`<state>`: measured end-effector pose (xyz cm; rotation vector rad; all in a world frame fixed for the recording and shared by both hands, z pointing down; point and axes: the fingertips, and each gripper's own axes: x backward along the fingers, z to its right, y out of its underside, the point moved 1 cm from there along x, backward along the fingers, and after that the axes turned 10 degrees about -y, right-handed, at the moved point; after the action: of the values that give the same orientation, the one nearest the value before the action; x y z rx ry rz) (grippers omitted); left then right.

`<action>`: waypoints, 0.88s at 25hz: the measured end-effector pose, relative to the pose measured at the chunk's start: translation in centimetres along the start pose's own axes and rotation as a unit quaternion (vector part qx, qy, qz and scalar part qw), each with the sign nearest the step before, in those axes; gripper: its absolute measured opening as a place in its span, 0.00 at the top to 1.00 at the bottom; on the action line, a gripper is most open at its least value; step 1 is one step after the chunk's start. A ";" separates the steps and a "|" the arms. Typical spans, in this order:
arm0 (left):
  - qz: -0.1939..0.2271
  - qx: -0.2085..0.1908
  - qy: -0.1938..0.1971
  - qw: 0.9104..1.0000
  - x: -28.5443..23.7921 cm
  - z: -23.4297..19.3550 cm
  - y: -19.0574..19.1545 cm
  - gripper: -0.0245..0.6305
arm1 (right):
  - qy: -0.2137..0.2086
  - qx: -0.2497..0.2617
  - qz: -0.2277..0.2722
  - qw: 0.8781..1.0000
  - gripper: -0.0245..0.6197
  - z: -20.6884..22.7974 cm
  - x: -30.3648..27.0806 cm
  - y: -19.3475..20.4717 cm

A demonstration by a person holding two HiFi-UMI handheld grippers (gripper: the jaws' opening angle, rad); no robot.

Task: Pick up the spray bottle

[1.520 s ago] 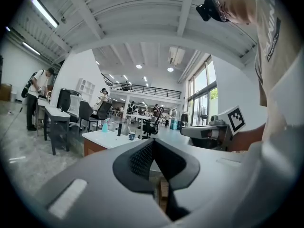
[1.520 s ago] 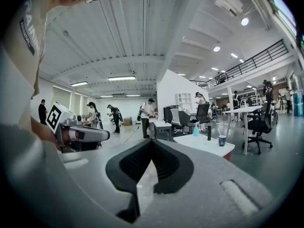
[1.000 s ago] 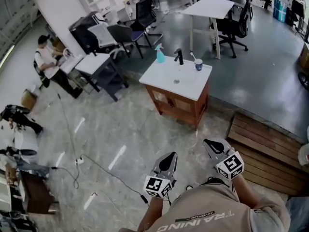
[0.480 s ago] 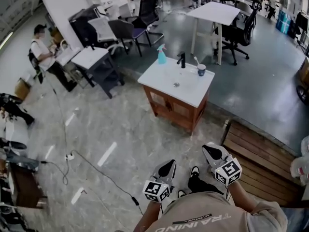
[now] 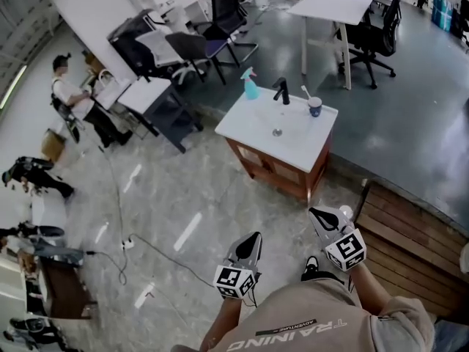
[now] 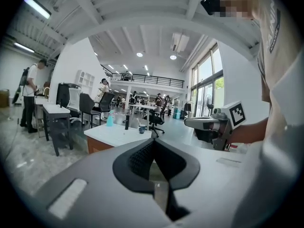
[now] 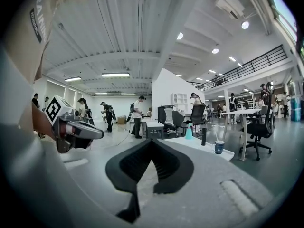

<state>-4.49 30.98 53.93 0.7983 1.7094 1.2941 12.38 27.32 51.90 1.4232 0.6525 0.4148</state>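
Observation:
The spray bottle (image 5: 250, 85) is light blue and stands upright on the far left corner of a white sink counter (image 5: 258, 127) on a wooden cabinet. It also shows small and distant as the spray bottle (image 6: 109, 120) in the left gripper view and the spray bottle (image 7: 189, 132) in the right gripper view. My left gripper (image 5: 253, 238) and right gripper (image 5: 319, 215) are held low in front of my body, far short of the counter, both pointing towards it. Each has its jaws shut with nothing between them, as seen at the left gripper (image 6: 153, 142) and the right gripper (image 7: 152, 141).
A black faucet (image 5: 282, 90) and a cup (image 5: 315, 107) stand on the counter beside the bottle. A wooden platform (image 5: 410, 233) lies at the right. A cable (image 5: 150, 246) runs over the tiled floor. Desks, office chairs and a person (image 5: 73, 94) are at the left and behind.
The counter with the bottle has come nearer and shifted right in the head view as I walk towards it. Both grippers travel with me and stay shut.

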 end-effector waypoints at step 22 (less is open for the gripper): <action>-0.026 0.019 -0.034 0.999 -10.6 -6.9 0.6 0.94 | -0.069 -0.021 -0.033 0.997 0.96 7.2 -9.9 1.4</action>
<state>-5.82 19.05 57.89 0.8056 1.6945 1.1893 9.60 15.75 55.02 1.3730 0.5738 0.2753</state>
